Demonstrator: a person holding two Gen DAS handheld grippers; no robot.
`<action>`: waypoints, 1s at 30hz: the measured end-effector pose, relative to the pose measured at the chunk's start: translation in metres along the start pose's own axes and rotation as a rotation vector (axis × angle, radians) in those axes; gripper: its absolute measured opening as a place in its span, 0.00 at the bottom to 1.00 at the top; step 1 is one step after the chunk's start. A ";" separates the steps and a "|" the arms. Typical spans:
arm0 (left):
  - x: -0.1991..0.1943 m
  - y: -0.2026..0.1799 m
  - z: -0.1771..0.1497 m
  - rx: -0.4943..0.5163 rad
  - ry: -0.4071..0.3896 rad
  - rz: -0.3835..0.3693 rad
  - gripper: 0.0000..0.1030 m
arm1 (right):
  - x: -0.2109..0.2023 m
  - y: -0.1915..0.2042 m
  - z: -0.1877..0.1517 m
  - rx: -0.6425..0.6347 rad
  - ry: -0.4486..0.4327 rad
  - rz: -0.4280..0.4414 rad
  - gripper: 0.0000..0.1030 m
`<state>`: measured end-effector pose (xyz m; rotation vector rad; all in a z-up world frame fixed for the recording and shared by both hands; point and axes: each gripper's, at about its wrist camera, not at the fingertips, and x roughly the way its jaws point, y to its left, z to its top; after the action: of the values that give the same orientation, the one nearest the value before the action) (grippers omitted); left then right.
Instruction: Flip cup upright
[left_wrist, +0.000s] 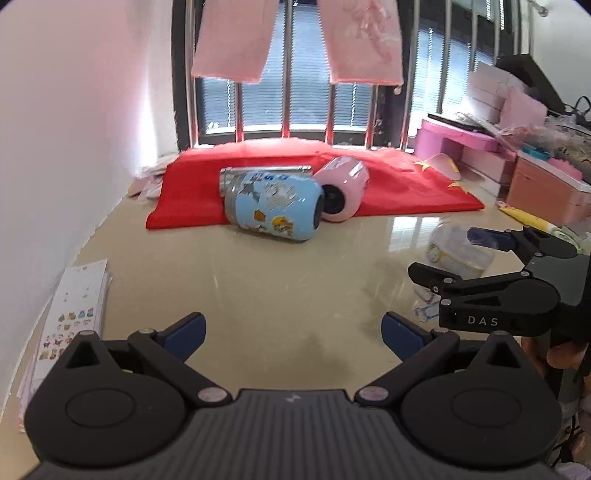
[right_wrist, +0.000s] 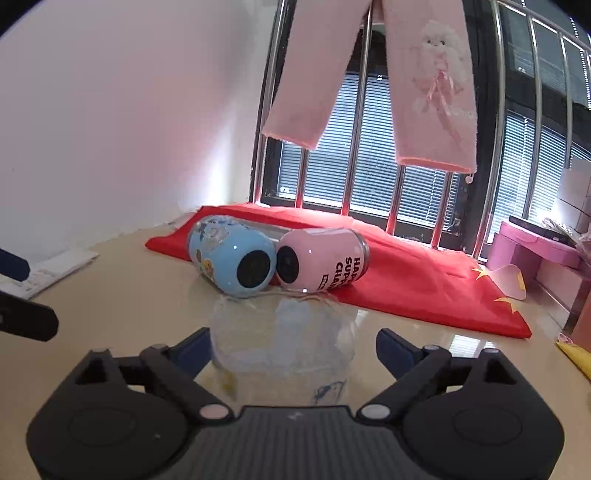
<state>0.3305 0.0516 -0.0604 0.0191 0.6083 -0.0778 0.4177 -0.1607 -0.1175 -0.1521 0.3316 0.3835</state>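
Right wrist view: clear plastic cup (right_wrist: 282, 343) sits on the table (right_wrist: 129, 295) directly between the right gripper (right_wrist: 293, 349) fingers. Jaws spread wide, pads either side of cup, contact not confirmable. Cup orientation unclear, body transparent w/ faint print. Left wrist view shows same cup (left_wrist: 458, 251) from the side, partly behind the right gripper (left_wrist: 448, 254), which this view alone shows from outside. Left gripper (left_wrist: 293, 332) jaws wide open, nothing between, over bare tabletop.

Both views: blue cartoon bottle (left_wrist: 275, 205) and pink bottle (left_wrist: 341, 190) on their sides, bases touching, partly on red cloth (left_wrist: 406, 184). Left view only: sticker sheets (left_wrist: 74, 306) at left edge, silver bottle (left_wrist: 258, 173) behind blue one.

Surface: glossy beige. Room: barred window (right_wrist: 369, 147), pink garment (right_wrist: 424, 92) hanging, pink boxes (left_wrist: 476, 144) at right.
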 end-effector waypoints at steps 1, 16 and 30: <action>-0.004 -0.001 0.000 0.002 -0.010 -0.003 1.00 | -0.005 0.000 0.001 0.005 -0.004 -0.001 0.92; -0.156 -0.019 -0.044 0.007 -0.278 -0.019 1.00 | -0.190 0.032 0.001 0.097 -0.181 -0.040 1.00; -0.320 -0.035 -0.116 -0.055 -0.433 0.000 1.00 | -0.372 0.091 -0.013 0.132 -0.240 -0.104 1.00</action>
<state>0.0004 0.0425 0.0276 -0.0498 0.1774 -0.0629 0.0537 -0.2068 -0.0086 0.0065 0.1113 0.2720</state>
